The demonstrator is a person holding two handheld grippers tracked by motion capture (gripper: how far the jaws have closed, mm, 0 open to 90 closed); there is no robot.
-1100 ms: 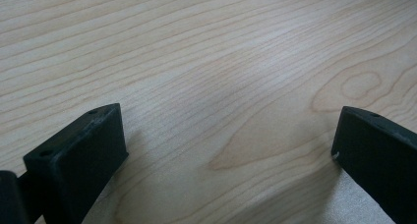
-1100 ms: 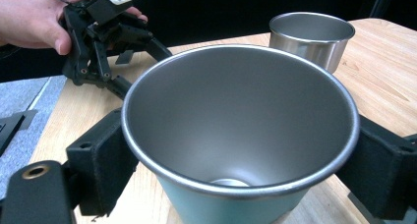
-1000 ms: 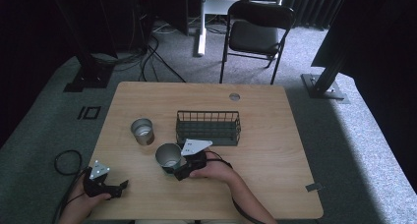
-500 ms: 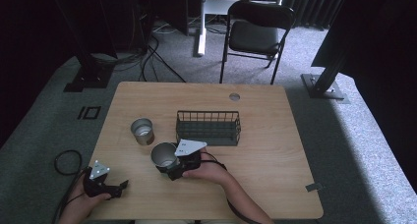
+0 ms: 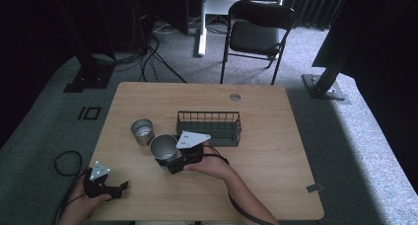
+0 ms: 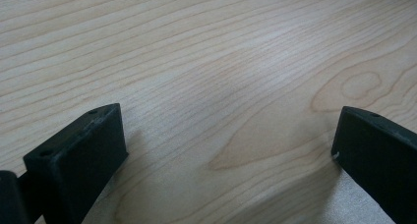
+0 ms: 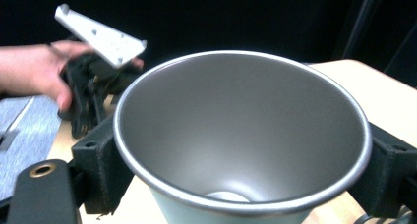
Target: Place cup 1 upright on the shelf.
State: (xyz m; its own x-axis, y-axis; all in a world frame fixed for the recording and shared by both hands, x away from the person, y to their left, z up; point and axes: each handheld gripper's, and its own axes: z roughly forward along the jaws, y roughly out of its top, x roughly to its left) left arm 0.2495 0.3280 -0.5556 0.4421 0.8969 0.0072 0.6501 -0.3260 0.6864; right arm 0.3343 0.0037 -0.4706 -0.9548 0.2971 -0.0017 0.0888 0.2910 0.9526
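Between the right gripper's (image 5: 170, 162) jaws a steel cup (image 7: 241, 135) is clamped, mouth up; the left gripper (image 5: 106, 184) is held apart, jaws spread and empty.

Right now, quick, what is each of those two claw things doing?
Left gripper: open, holding nothing, jaws wide apart just over the table.
Right gripper: shut on the metal cup, one jaw on each side of it.

The table (image 6: 206, 62) is showing pale wood with smooth matt grain. The held cup (image 7: 241, 135) is looking like brushed metal, dull inside, with a shinier rim. The basket (image 5: 209, 128) is showing dark wire.
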